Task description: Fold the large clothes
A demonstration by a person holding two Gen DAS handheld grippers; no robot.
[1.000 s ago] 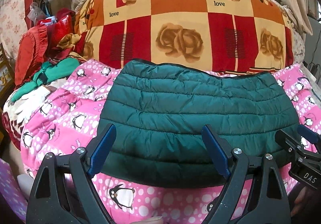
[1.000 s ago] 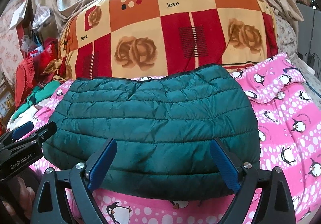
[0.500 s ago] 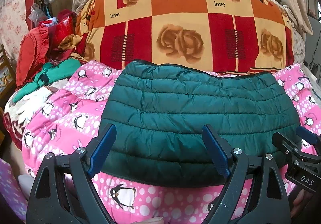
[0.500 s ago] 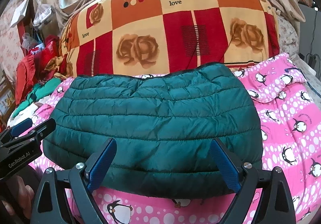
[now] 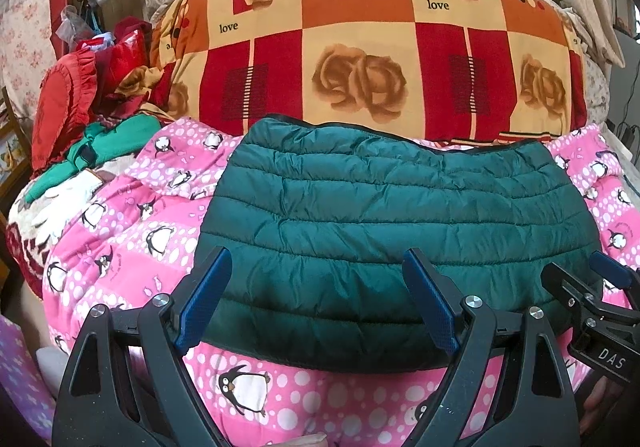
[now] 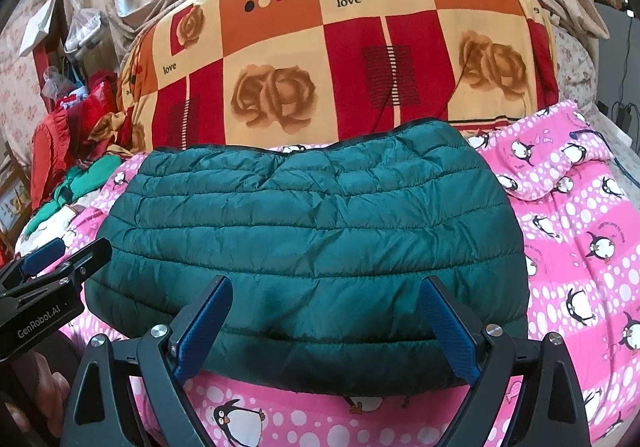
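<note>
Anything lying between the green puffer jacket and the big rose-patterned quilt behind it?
Nothing loose: in the right wrist view only a strip of pink penguin bedspread shows between the green puffer jacket and the rose-patterned quilt.

The green jacket [image 5: 396,215] hides the bedding beneath; its folded layers stay unseen.

The rose-patterned quilt [image 5: 360,59] read "love" on several squares; the left gripper [image 6: 52,287] bore "GenRobot.AI", the right gripper [image 5: 600,311] "DAS".
</note>
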